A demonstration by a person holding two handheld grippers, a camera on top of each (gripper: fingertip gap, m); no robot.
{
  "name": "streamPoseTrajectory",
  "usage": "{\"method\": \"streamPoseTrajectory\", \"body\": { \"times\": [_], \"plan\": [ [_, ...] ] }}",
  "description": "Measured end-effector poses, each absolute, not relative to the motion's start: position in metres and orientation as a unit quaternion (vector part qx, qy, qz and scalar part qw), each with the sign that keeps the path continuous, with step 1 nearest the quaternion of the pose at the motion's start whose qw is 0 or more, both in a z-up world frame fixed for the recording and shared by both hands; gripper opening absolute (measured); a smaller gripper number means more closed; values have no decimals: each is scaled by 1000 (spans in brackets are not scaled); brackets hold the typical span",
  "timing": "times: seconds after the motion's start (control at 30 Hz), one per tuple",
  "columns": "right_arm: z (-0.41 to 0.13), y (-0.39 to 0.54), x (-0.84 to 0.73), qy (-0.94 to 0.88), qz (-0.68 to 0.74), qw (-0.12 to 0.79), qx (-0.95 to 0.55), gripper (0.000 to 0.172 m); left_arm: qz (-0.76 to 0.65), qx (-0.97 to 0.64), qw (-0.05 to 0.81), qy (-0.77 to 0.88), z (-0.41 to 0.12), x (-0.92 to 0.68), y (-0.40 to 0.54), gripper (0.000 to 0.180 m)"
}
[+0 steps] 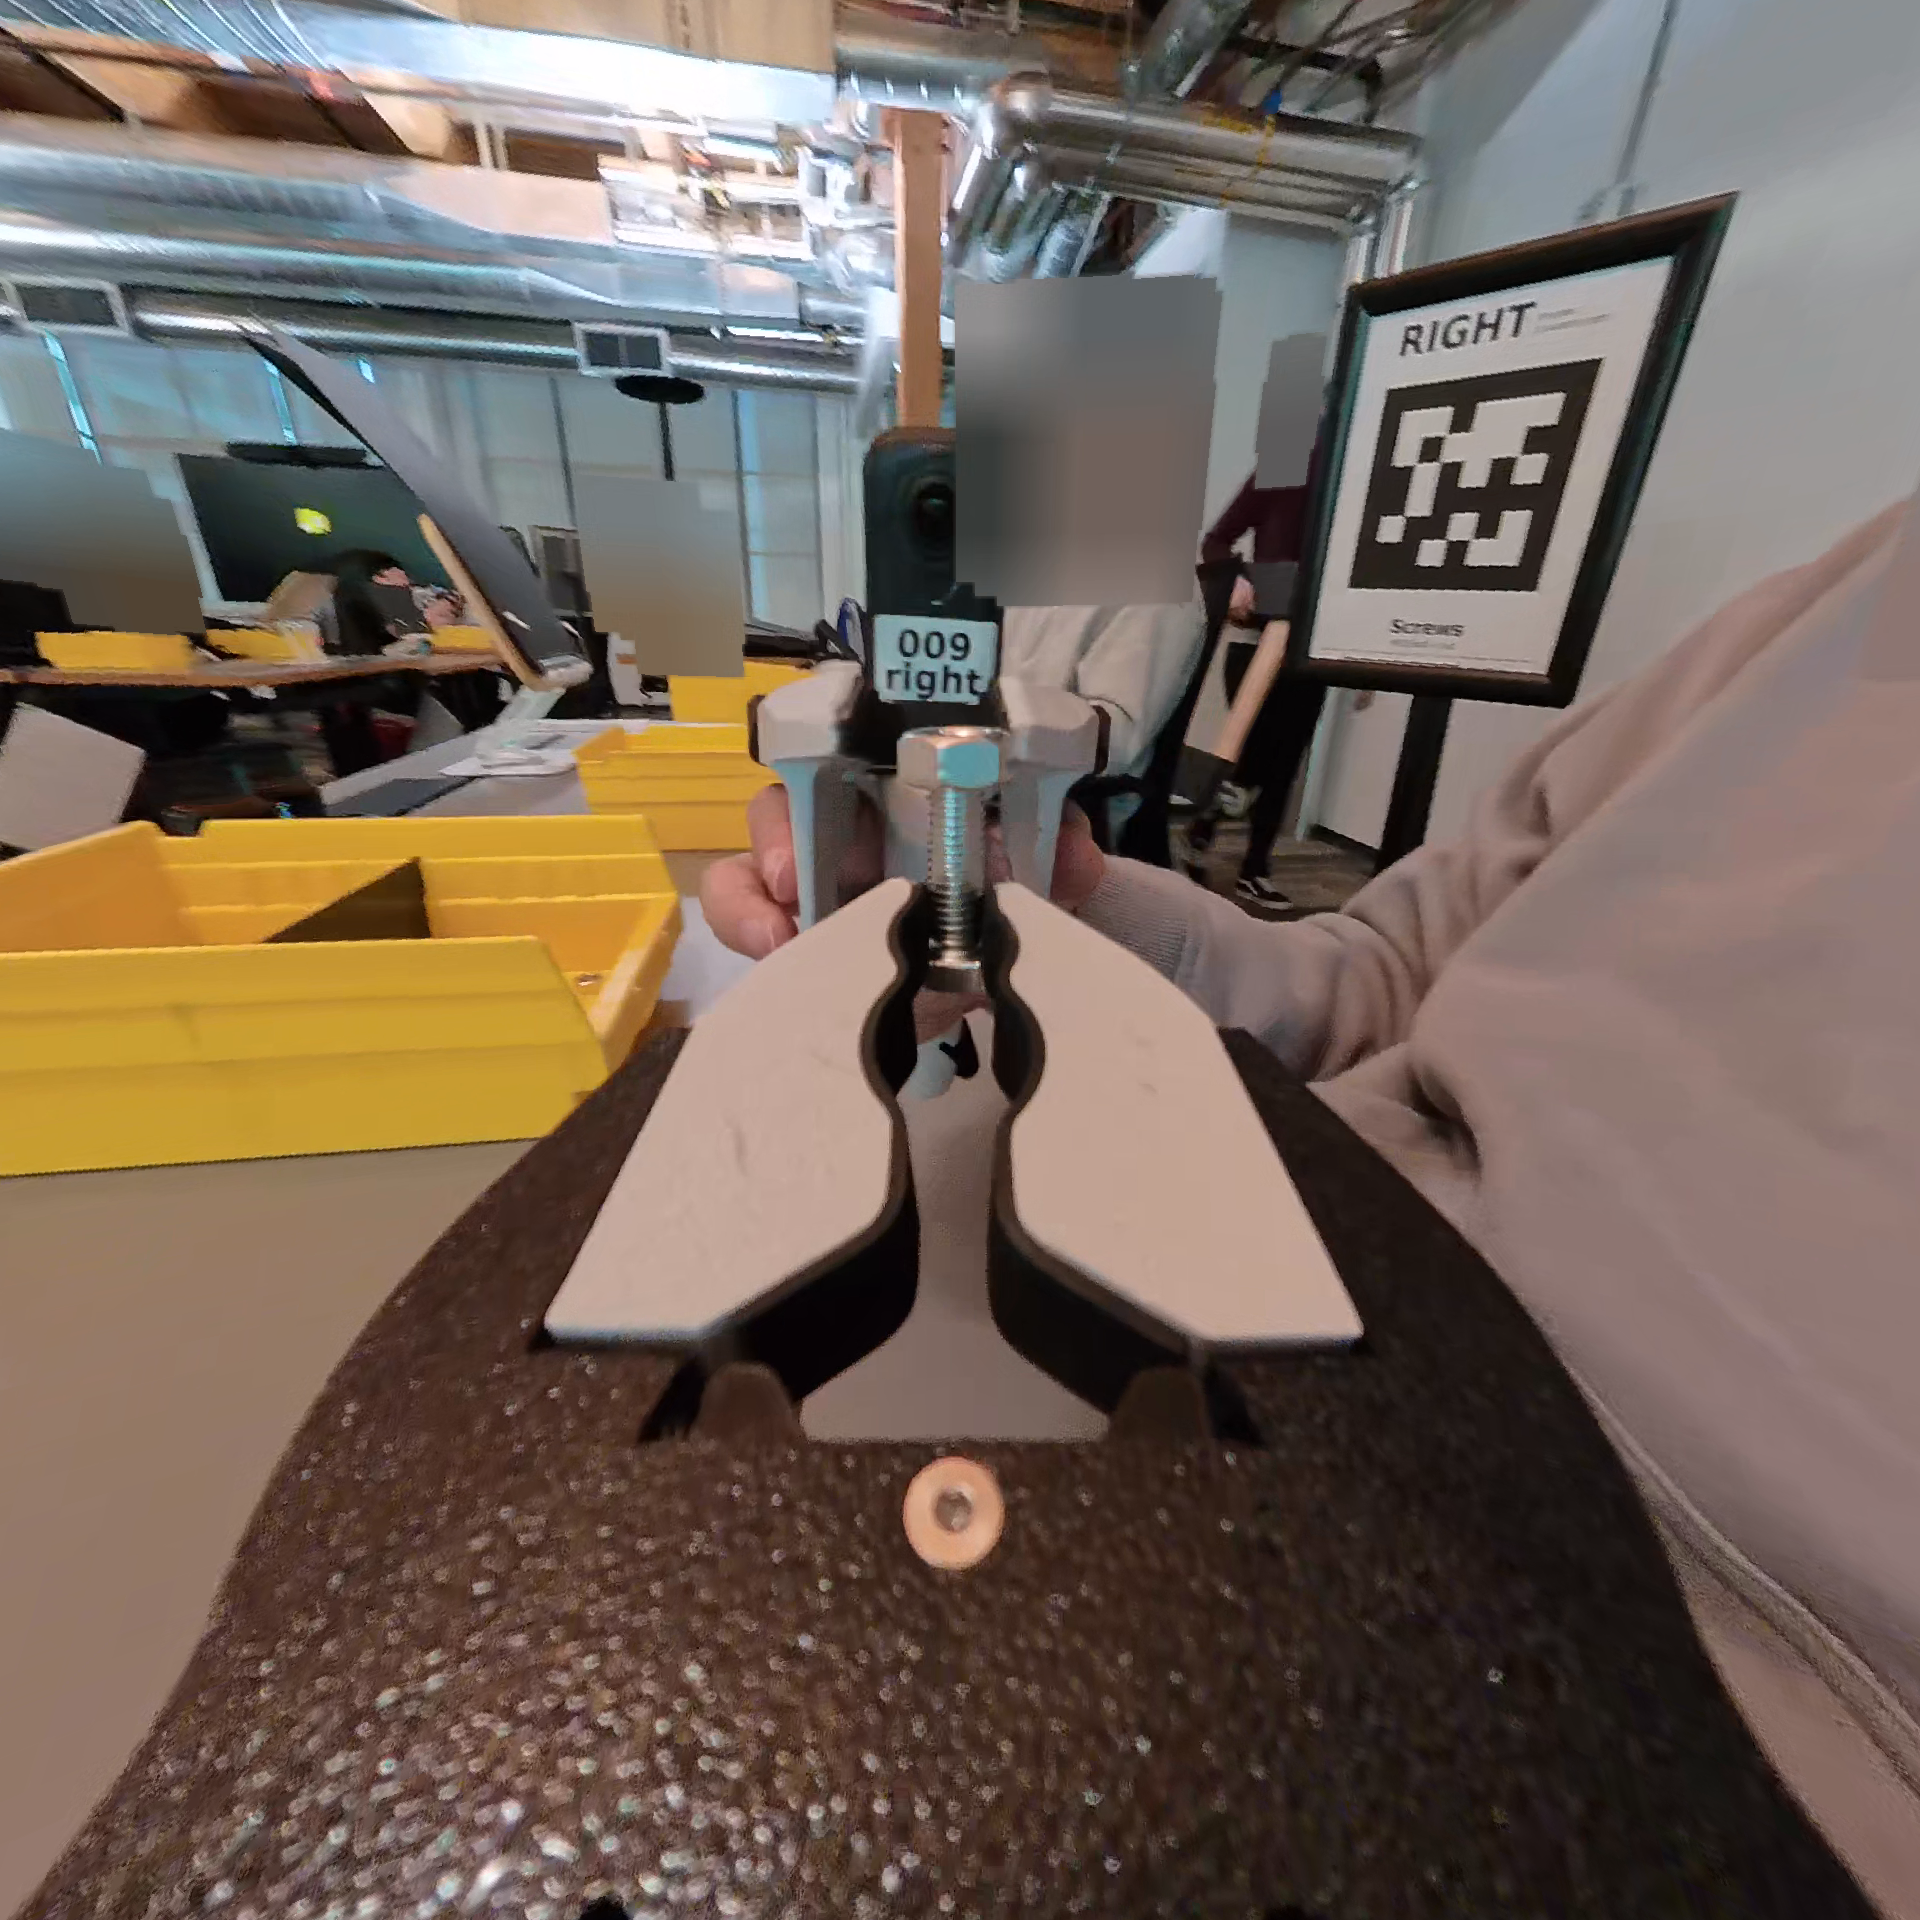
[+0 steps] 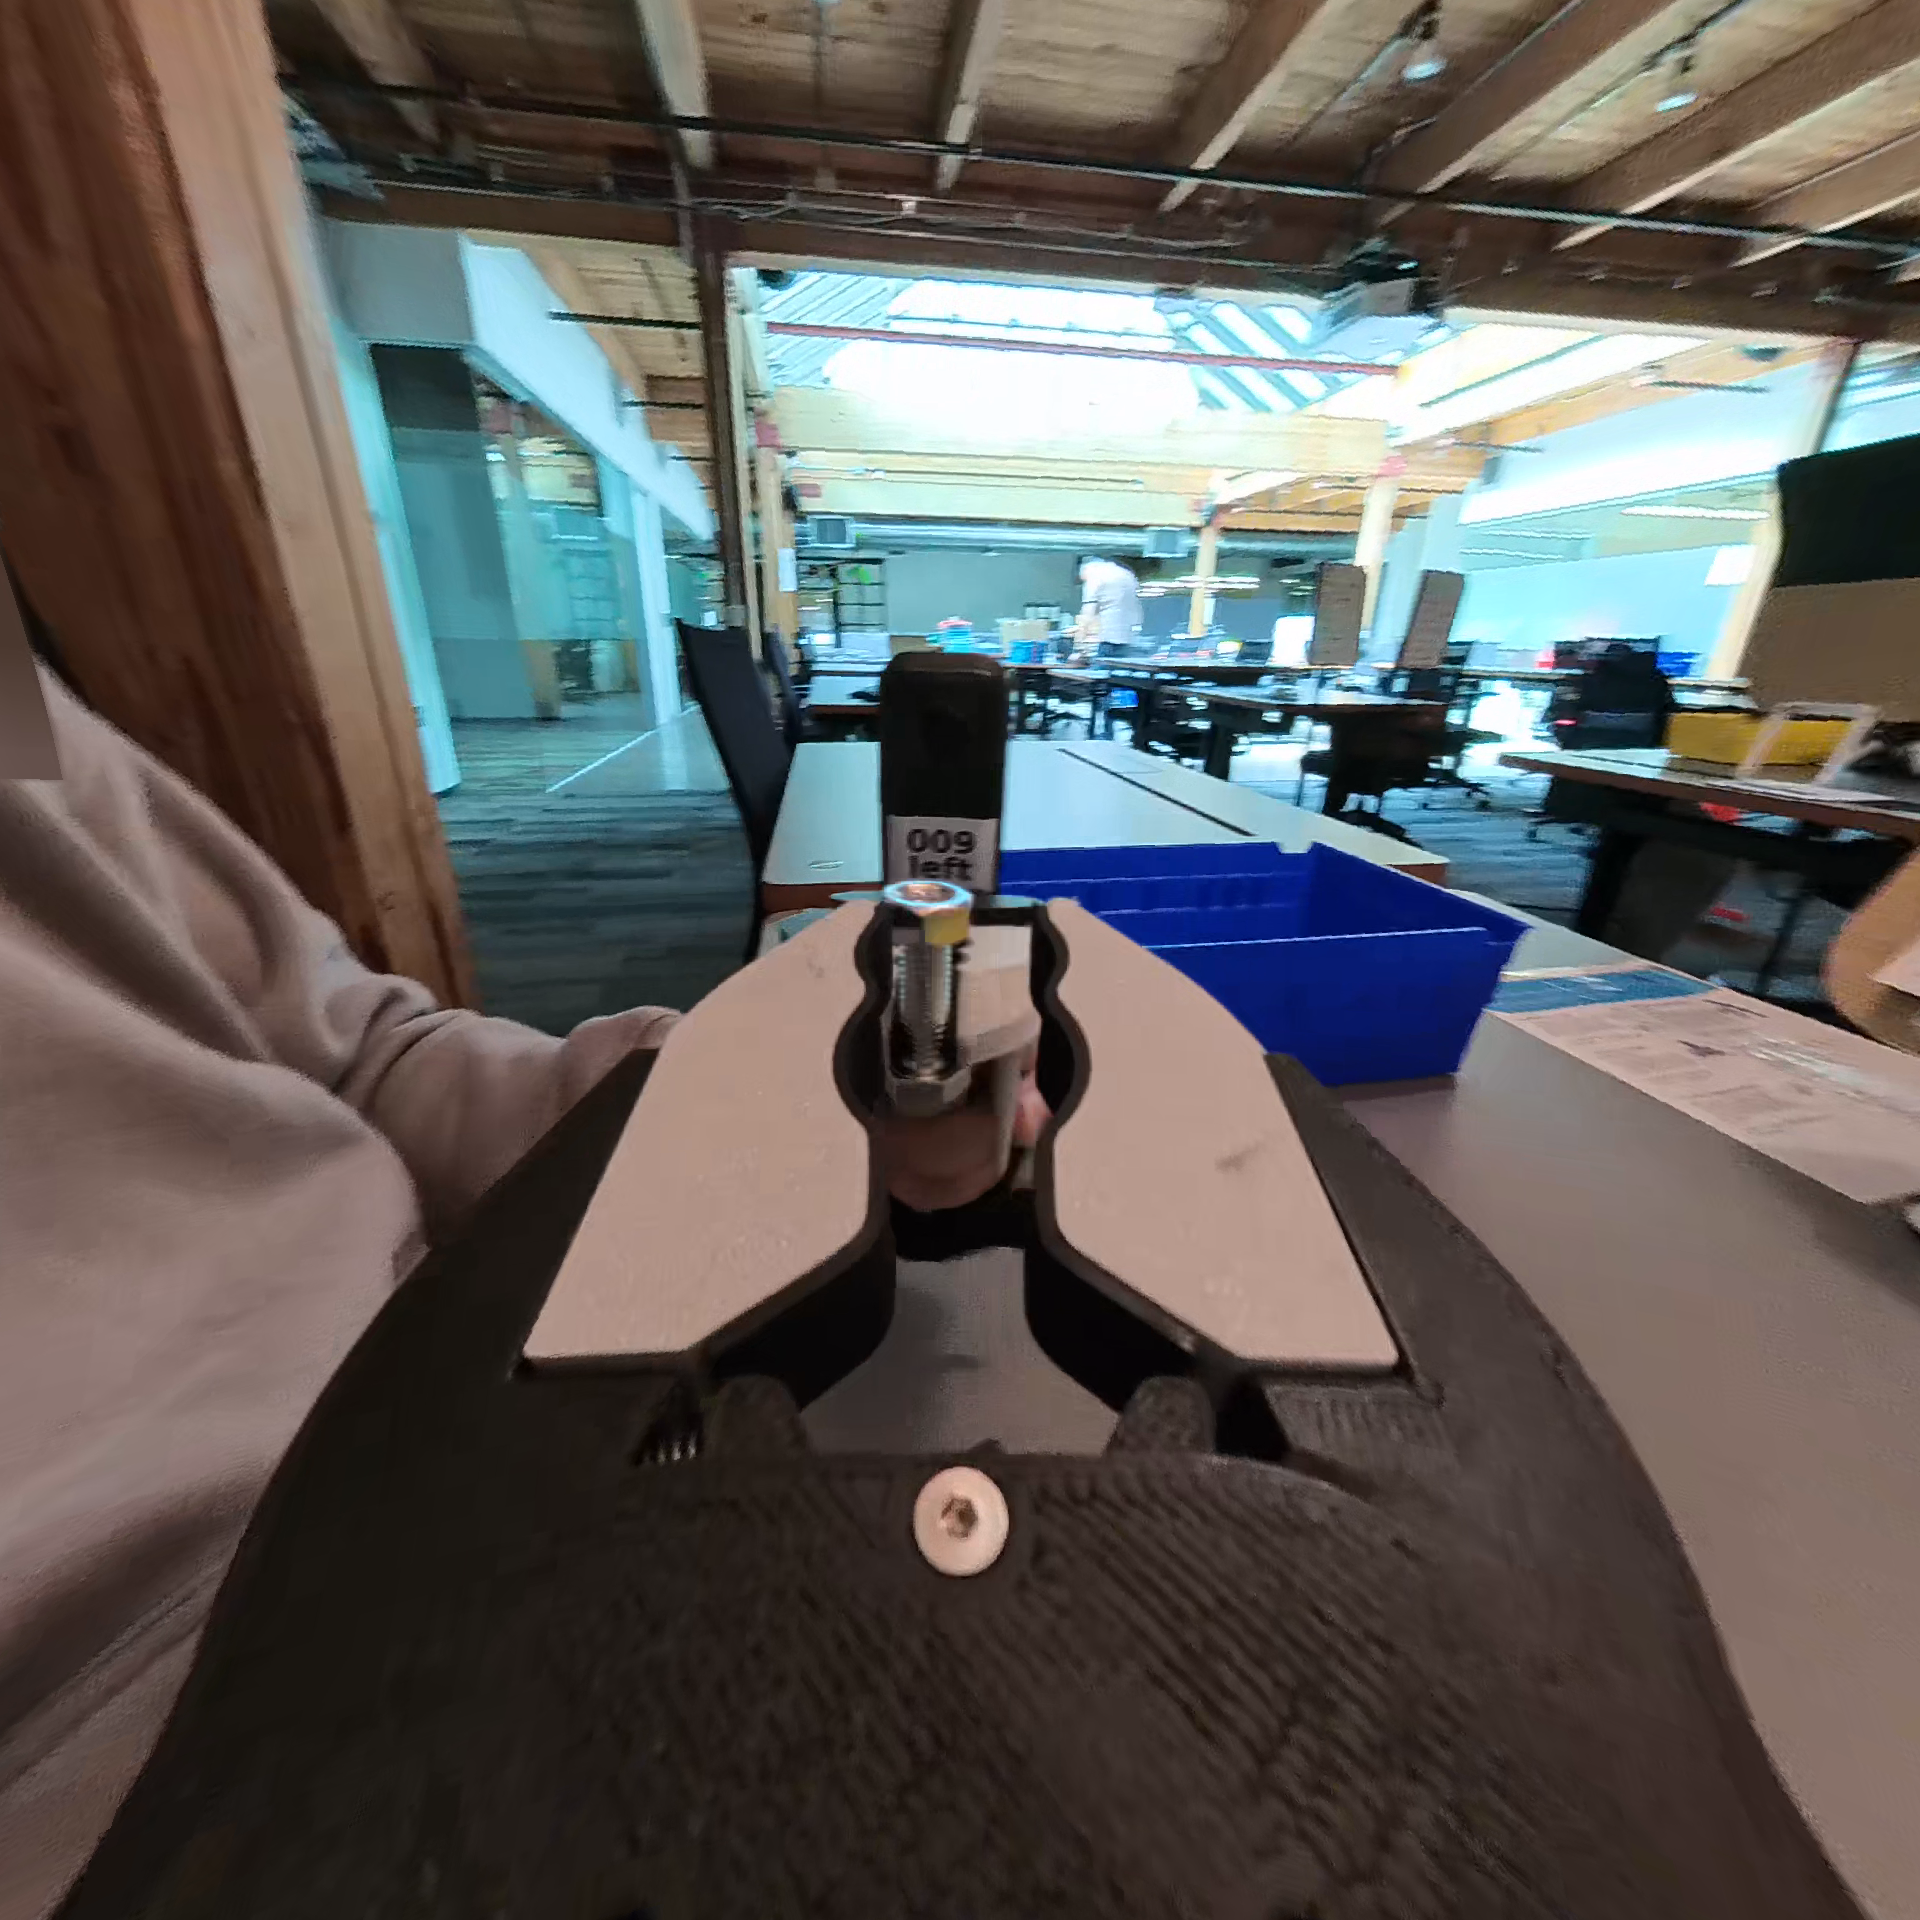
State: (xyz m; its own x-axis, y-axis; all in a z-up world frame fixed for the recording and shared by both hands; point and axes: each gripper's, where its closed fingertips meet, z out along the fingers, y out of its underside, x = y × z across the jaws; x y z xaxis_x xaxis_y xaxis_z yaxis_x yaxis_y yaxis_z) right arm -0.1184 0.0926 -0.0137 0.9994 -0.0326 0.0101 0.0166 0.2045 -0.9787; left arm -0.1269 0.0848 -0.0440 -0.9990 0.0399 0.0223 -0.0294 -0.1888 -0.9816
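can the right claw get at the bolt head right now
Probably yes. The bolt head stands clear above the left claw, which grips the thread lower down, and the right claw is open with its fingers either side of the head, nothing between.

An open-plan workshop office: exposed ceiling ducts [image 1: 1195, 135], rows of desks [image 2: 1299, 707], yellow parts bins [image 1: 312, 977].

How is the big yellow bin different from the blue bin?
The yellow bin is bright yellow, while the blue bin is deep blue. The yellow bin has a dark slanted piece inside it. The blue bin shows only its own blue dividers. More yellow bins stand behind the yellow bin, but the blue bin is the only blue one in view. Both are open-topped plastic bins with dividers, sitting on a grey table.
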Motion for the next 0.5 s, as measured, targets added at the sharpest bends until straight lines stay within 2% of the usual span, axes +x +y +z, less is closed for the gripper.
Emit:
{"method": "streamPoseTrajectory", "body": {
  "times": [0.07, 0.17, 0.27, 0.5],
  "plan": [
    [-12, 88, -107, 34, -40, 777, -627, 21, 778, 4, 8, -628, -41, -123, 89, 8],
    [-12, 86, -95, 65, -81, 769, -631, 43, 778, 32, -29, -626, -40, -111, 94, 8],
    [-12, 97, -102, 54, -110, 758, -641, 46, 773, 57, -52, -629, -43, -103, 95, 8],
    [-12, 110, -95, 102, -168, 747, -636, 32, 757, 71, -93, -642, -46, -97, 93, 8]
  ]
}}
